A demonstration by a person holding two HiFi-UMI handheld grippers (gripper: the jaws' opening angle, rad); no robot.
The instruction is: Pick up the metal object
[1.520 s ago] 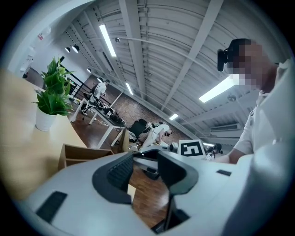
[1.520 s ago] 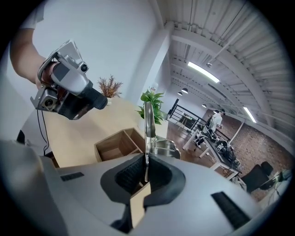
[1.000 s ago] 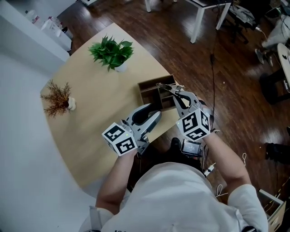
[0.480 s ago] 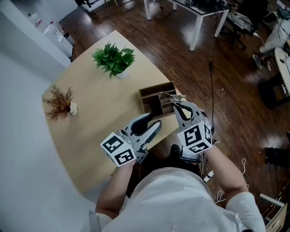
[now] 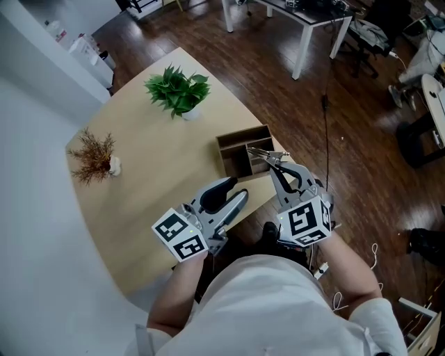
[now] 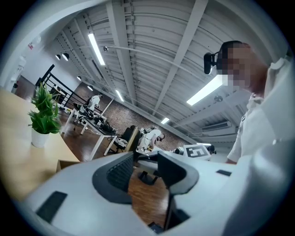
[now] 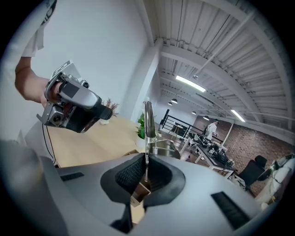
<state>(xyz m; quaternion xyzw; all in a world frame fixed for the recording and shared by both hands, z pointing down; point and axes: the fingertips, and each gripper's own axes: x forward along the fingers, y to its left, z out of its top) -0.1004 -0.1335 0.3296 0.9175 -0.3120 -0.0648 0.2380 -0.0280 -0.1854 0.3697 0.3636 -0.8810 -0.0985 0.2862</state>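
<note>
The metal object [image 5: 264,154] is a thin pair of steel tongs with a spring. My right gripper [image 5: 281,170] is shut on it and holds it in the air over the right end of the wooden organizer box [image 5: 240,149]. In the right gripper view the metal object [image 7: 148,120] stands up from between the jaws of the right gripper [image 7: 145,173], with the box [image 7: 138,193] below. My left gripper [image 5: 229,196] hovers over the table's near edge, open and empty. The left gripper view shows only floor through the gap of the left gripper [image 6: 145,166].
A round light-wood table [image 5: 153,181] carries a green potted plant [image 5: 178,90] at the far side and a small dried plant [image 5: 94,156] at the left. Dark wood floor, a white desk [image 5: 299,21] and a cable [image 5: 327,132] lie to the right.
Both grippers have drawn back a little towards the person. The right one still holds the metal object over the box.
</note>
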